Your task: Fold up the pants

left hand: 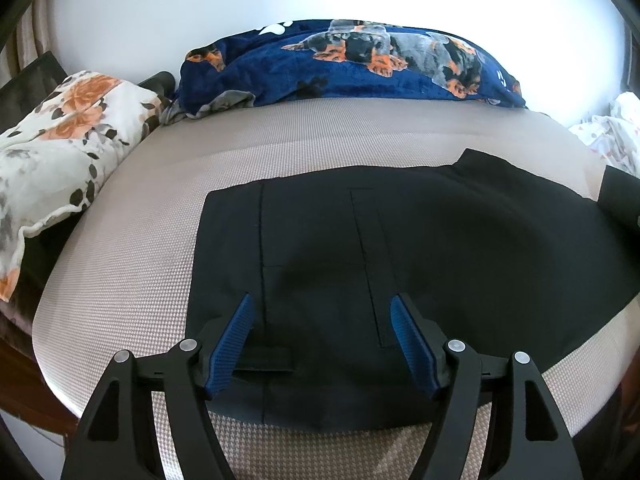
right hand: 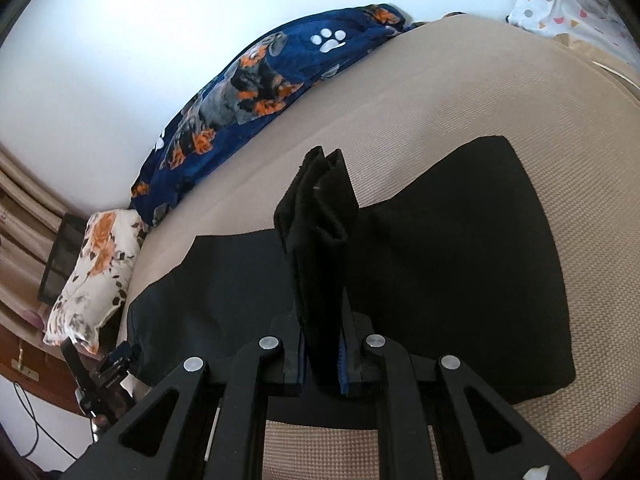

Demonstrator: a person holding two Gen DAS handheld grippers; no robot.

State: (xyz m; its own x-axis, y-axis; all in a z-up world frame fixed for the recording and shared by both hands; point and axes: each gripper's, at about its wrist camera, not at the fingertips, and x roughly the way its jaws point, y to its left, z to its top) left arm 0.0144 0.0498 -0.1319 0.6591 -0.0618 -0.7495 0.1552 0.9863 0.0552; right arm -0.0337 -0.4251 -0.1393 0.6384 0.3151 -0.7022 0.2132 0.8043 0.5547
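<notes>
Pants of plain black cloth lie spread flat on the beige woven mattress, their waist end under the left gripper, whose blue-padded fingers stand wide apart over the cloth without gripping it. The right gripper is clenched on a bunched black fold of the pants, holding it up above the rest. A navy dog-print blanket and a floral pillow lie along the far and left edges.
</notes>
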